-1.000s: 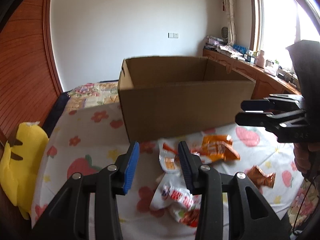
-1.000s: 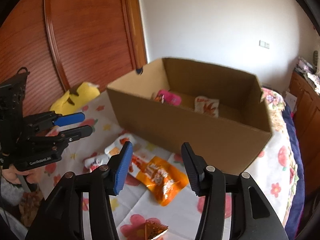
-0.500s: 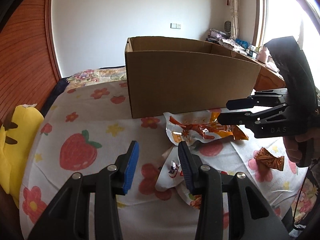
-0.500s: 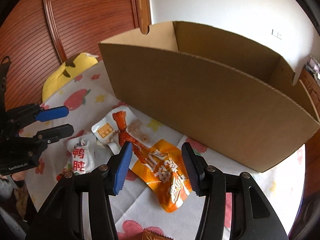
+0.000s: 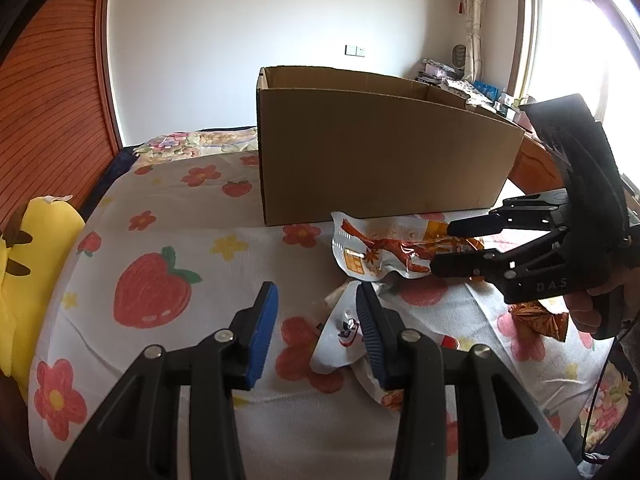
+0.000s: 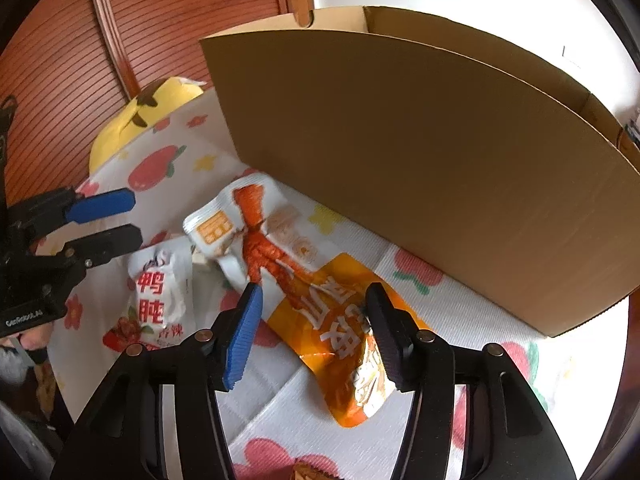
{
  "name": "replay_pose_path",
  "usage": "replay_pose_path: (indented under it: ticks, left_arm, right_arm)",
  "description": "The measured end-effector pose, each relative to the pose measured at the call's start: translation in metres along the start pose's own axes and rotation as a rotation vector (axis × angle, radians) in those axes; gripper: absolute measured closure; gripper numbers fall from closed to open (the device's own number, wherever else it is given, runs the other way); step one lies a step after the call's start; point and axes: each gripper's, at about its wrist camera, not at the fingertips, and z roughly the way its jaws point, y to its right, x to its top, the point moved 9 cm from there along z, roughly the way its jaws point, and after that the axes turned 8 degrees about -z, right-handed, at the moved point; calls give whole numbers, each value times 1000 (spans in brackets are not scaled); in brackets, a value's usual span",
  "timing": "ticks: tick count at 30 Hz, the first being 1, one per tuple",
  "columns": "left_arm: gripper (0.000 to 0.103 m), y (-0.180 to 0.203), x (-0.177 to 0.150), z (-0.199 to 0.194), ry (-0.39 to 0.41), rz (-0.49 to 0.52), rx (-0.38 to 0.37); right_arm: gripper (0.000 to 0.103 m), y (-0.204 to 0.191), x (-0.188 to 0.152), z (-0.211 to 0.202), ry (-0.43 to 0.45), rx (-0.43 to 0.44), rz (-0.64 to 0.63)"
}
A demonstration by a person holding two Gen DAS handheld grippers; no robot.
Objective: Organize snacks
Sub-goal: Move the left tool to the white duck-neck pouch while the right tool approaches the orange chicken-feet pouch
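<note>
Inside of cardboard box (image 5: 384, 168) hidden behind its near wall in both views. Orange packet (image 6: 340, 332) partly covered by right gripper (image 6: 316, 332) fingers; in left view mostly behind that gripper. White packet (image 5: 344, 332) lower part hidden behind left gripper (image 5: 316, 332) finger. Small brown wrapper (image 5: 540, 320) half hidden behind gripper body; cut off at bottom edge of right view. Items on far counter (image 5: 472, 88) too small to tell. Yellow plush (image 5: 28, 272) cut by left edge.
</note>
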Motion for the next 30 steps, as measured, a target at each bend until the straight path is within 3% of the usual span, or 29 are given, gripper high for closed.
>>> replay_pose_path:
  ticks: [20, 30]
  left_arm:
    - [63, -3, -12, 7, -29, -31, -18]
    - [63, -6, -12, 5, -23, -62, -36]
  right_arm:
    - [41, -14, 2, 12, -59, -76, -160]
    - [37, -5, 5, 23, -78, -45, -141]
